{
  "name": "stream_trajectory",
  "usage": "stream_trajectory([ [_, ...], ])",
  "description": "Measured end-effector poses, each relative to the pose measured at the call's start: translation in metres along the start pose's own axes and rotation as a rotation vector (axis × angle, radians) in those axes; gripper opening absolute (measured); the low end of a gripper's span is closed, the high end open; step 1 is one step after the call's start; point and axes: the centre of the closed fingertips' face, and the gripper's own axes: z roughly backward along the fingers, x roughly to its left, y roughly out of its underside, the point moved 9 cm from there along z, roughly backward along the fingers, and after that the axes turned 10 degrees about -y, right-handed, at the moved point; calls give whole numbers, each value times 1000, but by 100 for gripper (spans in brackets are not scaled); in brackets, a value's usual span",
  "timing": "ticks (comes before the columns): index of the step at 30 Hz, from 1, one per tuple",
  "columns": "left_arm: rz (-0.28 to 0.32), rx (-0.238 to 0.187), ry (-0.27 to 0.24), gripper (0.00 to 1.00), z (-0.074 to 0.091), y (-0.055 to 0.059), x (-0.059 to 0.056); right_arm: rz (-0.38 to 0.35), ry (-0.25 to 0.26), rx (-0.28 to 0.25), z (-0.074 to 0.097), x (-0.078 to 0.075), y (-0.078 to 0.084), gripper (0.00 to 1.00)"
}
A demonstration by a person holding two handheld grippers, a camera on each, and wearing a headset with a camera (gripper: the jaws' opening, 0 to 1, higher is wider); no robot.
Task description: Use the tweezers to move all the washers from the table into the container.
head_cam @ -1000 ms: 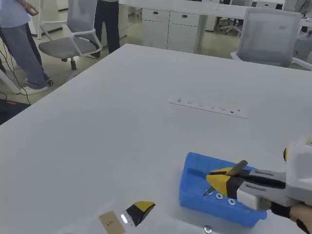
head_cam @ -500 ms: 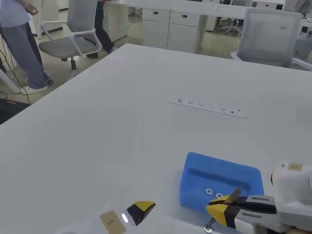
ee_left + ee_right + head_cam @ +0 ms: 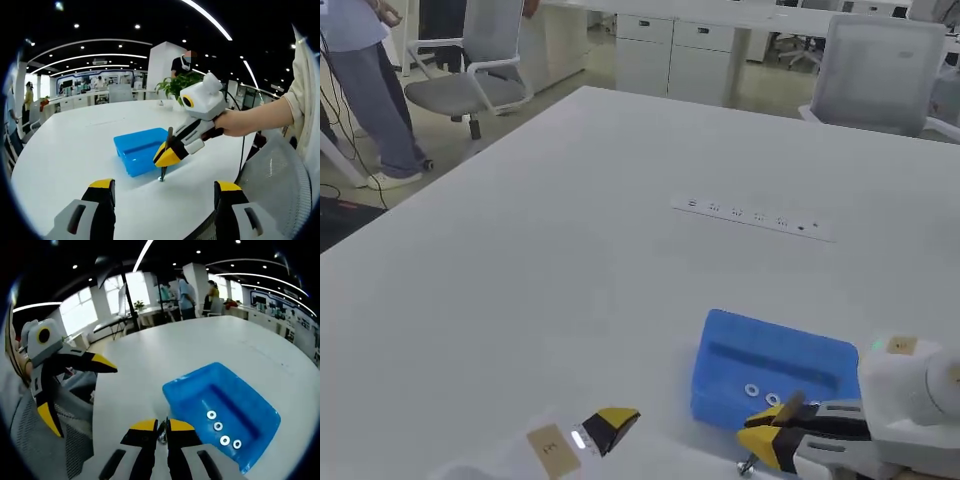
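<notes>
The blue container point(image 3: 775, 372) sits on the white table point(image 3: 570, 260) with several washers point(image 3: 218, 426) in it. My right gripper point(image 3: 765, 440) is at the container's near edge, shut on the tweezers point(image 3: 161, 431). The tweezer tips point down at a lone washer point(image 3: 747, 467) lying on the table just in front of the container; whether they grip it I cannot tell. In the left gripper view the tweezers point(image 3: 165, 157) touch down beside the container point(image 3: 137, 149). My left gripper point(image 3: 165, 186) stands open and holds nothing, to the left of the container point(image 3: 610, 425).
A white power strip point(image 3: 752, 218) lies farther back on the table. Office chairs point(image 3: 470, 85) and a standing person point(image 3: 365, 90) are beyond the far left edge. Another chair point(image 3: 880, 70) stands behind the table.
My right gripper has drawn back from above the container towards me and come down in front of it, with the tweezer tips now at the washer on the table. The left gripper has stayed put.
</notes>
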Motion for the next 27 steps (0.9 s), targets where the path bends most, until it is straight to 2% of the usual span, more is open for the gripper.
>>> stream_trajectory([
  [3, 0, 0, -1, 82, 0, 0, 0, 22, 1, 7, 0, 2, -1, 4],
  [13, 3, -2, 1, 82, 0, 0, 0, 21, -16, 29, -2, 4, -3, 4],
  [16, 5, -2, 0, 82, 0, 0, 0, 56, -21, 55, -5, 8, -4, 4],
  [20, 3, -1, 2, 82, 0, 0, 0, 153, -22, 102, -8, 12, -5, 3],
  [22, 2, -2, 2, 82, 0, 0, 0, 183, -26, 105, -10, 14, -5, 3],
  [23, 1, -2, 1, 82, 0, 0, 0, 169, -17, 97, -10, 13, -5, 3],
  [24, 1, -1, 0, 82, 0, 0, 0, 116, -3, 50, -10, 12, -5, 3],
  [26, 8, 11, -2, 82, 0, 1, 0, 63, 6, -9, -11, 9, -3, 3],
  [27, 9, 17, -2, 82, 0, 2, 1, 64, 6, -16, -11, 8, -3, 3],
])
